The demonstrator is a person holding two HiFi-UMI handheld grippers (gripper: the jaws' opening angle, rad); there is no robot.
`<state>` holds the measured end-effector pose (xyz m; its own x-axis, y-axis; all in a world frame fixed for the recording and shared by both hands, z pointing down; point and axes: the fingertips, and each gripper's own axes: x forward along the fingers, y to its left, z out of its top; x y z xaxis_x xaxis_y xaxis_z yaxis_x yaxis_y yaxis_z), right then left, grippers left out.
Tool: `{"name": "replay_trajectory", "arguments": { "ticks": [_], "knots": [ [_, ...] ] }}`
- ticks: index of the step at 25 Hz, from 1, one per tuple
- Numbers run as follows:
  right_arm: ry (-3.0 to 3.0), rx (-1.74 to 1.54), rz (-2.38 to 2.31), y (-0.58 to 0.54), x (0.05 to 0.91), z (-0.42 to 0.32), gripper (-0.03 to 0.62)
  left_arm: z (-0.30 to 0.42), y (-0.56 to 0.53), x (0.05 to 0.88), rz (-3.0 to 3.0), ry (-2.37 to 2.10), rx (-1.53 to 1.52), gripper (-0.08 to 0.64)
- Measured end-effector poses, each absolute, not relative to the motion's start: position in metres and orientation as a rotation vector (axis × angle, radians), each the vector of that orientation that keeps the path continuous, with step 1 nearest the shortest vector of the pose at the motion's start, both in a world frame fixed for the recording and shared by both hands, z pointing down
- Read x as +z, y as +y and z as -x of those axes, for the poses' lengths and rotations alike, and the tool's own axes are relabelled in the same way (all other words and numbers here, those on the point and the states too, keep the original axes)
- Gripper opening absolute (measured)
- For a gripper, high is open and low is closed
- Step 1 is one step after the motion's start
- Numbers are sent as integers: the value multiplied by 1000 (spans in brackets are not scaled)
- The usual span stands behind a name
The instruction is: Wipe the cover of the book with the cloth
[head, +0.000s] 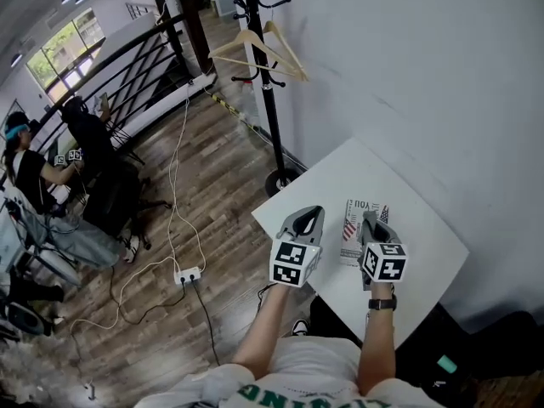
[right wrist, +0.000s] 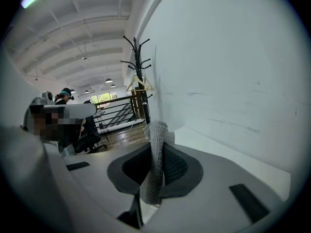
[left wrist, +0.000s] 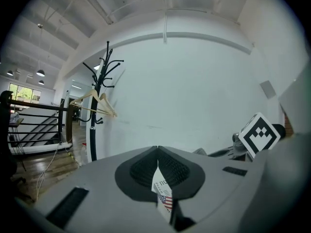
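Note:
The book (head: 355,218), white with a flag print on its cover, lies flat on the white table (head: 340,172). My right gripper (head: 370,221) hovers over the book's right part, shut on a grey knitted cloth (right wrist: 156,130) whose end sticks up past the jaw tips (right wrist: 155,147). My left gripper (head: 313,214) is just left of the book, apart from it, jaws shut with nothing held. In the left gripper view (left wrist: 158,150) a sliver of the book (left wrist: 164,192) shows through the gap behind the closed tips.
The table stands against a white wall. A black coat stand (head: 268,75) with a wooden hanger (head: 255,53) rises beyond the table's far-left corner. Cables and a power strip (head: 187,274) lie on the wood floor; seated people (head: 51,177) are far left.

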<state>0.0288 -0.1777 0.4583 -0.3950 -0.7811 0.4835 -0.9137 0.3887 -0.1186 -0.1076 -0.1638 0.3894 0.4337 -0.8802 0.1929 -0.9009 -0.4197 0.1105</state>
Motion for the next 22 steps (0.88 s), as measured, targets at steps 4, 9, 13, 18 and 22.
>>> {"name": "replay_trajectory", "arguments": {
  "ticks": [4,9,13,18,22],
  "knots": [
    [-2294,554,-1462,-192,476,-34,40,94,-185,412,-2476,-1527,208,14],
    [-2231,636,-1500,-221,510,-64,40,71,-217,453,-2442,-1455,277,14],
    [-2179,702,-1503,-245,544,-84,40,50,-236,489,-2408,-1386,341,14],
    [-2186,754,-1420,-282,581,-76,40,43,-256,519,-2347,-1366,375,14],
    [-2192,772,-1327,-312,610,-56,40,45,-266,544,-2285,-1366,387,14]
  ]
}}
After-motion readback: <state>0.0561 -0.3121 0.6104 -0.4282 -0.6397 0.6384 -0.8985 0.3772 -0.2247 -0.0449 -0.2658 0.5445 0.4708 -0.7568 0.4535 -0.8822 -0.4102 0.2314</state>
